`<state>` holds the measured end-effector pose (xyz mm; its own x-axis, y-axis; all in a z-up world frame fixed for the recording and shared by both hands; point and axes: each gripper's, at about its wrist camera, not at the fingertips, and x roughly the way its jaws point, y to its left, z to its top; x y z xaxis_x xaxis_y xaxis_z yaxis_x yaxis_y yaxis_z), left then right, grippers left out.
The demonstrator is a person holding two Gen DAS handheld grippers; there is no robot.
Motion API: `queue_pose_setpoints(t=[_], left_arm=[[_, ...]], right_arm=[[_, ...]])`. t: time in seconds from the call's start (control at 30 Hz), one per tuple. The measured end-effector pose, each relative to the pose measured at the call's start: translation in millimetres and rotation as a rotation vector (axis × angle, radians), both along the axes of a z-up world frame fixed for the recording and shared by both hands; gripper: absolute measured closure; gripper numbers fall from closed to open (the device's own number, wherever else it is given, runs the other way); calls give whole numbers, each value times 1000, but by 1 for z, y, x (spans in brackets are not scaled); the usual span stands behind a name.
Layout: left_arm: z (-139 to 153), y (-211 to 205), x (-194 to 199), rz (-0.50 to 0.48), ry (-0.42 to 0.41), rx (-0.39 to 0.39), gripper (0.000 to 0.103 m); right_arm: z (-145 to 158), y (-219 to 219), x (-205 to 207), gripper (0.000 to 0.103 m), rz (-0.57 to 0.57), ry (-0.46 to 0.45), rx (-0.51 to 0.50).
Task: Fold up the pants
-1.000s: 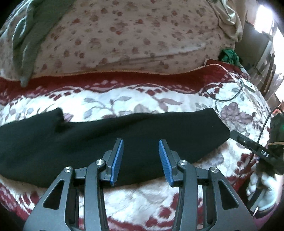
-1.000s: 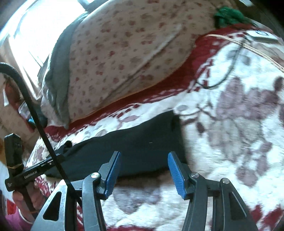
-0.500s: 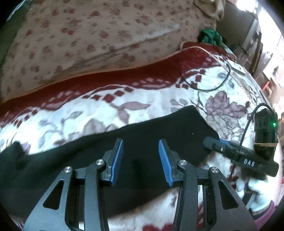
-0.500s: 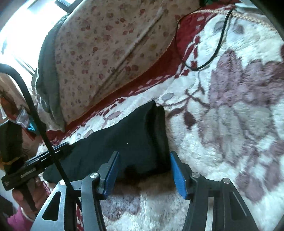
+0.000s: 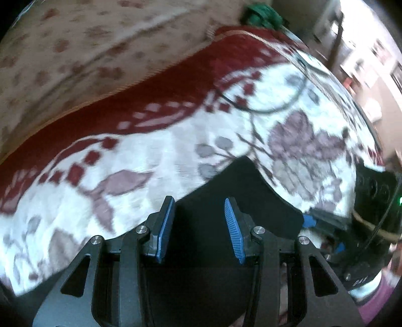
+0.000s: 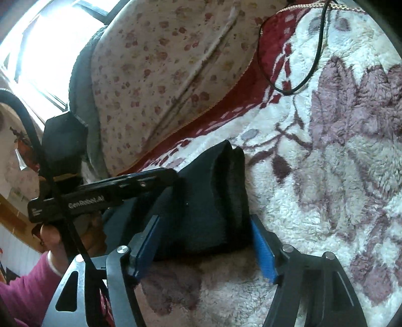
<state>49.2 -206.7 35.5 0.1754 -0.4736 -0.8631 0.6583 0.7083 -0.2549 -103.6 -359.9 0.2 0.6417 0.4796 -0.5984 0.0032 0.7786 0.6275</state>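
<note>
The black pants [image 5: 241, 198] lie folded lengthwise on a fleece blanket. In the left wrist view my left gripper [image 5: 199, 213] is open, its blue pads over the pants near their right end. In the right wrist view the pants' end [image 6: 213, 201] sits between the open blue pads of my right gripper [image 6: 203, 236], the fabric edges stacked at the right pad. The left gripper's body [image 6: 100, 196] shows there, over the pants to the left. The right gripper's body [image 5: 371, 226] shows at the right edge of the left wrist view.
The white, red and mauve flowered blanket [image 6: 326, 176] covers the bed. A floral quilt [image 6: 163, 63] is heaped behind. A black cable [image 6: 311, 65] loops on the blanket at the back. A green cloth [image 5: 261, 15] lies at the far corner.
Both grippers have moved in on the pants' right end. The right gripper now straddles that end; the left has slid right along the pants and come lower.
</note>
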Motion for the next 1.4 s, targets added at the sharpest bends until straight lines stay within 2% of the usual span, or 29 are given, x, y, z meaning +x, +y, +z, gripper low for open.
queue_pose_setpoints(t=[0.07,0.17,0.27,0.37,0.5,0.63,0.73,0.8,0.83,0.93,1.0,1.03,1.07,1.17,1.23,1.4], left_arm=[[-5,-5,3,-31,-10,25,62],[-11,-2,12,-56,21,17,58],[-15,2,21,-83,40,8,45],[-21,2,22,-168,74,-38,27],[-23,-13,11,-261,41,12,11],[-25,-15,14,-282,65,12,9],[-25,-15,18,-347,82,15,9],[-25,-14,22,-341,103,4,9],[-24,-14,21,-341,97,4,9],[-21,-10,20,-341,55,0,29],[-17,-5,22,-327,34,-6,62],[-15,-2,23,-320,28,-9,70],[-15,0,23,-328,48,-30,85],[-15,1,17,-339,7,-34,86],[-14,1,18,-330,10,-41,87],[-3,7,13,-304,-16,-54,89]], right_arm=[[-1,-1,0,36,1,-3,8],[-2,-2,2,35,2,-5,17],[-2,-3,0,28,10,-15,27],[-1,0,1,24,24,-24,20],[-1,1,1,23,29,-26,22],[-2,1,2,24,30,-24,29],[-1,1,2,24,32,-26,18],[-1,1,1,29,28,-25,19],[-2,-1,0,36,19,-21,18],[-5,-6,-1,49,-4,-11,28],[-5,-5,-2,57,-9,-10,20],[-4,-5,-1,68,-6,-13,15],[-3,-2,-1,75,12,-21,22],[-2,6,2,81,46,-30,-3],[-1,8,4,85,56,-44,-2],[10,16,2,87,57,-97,-31]])
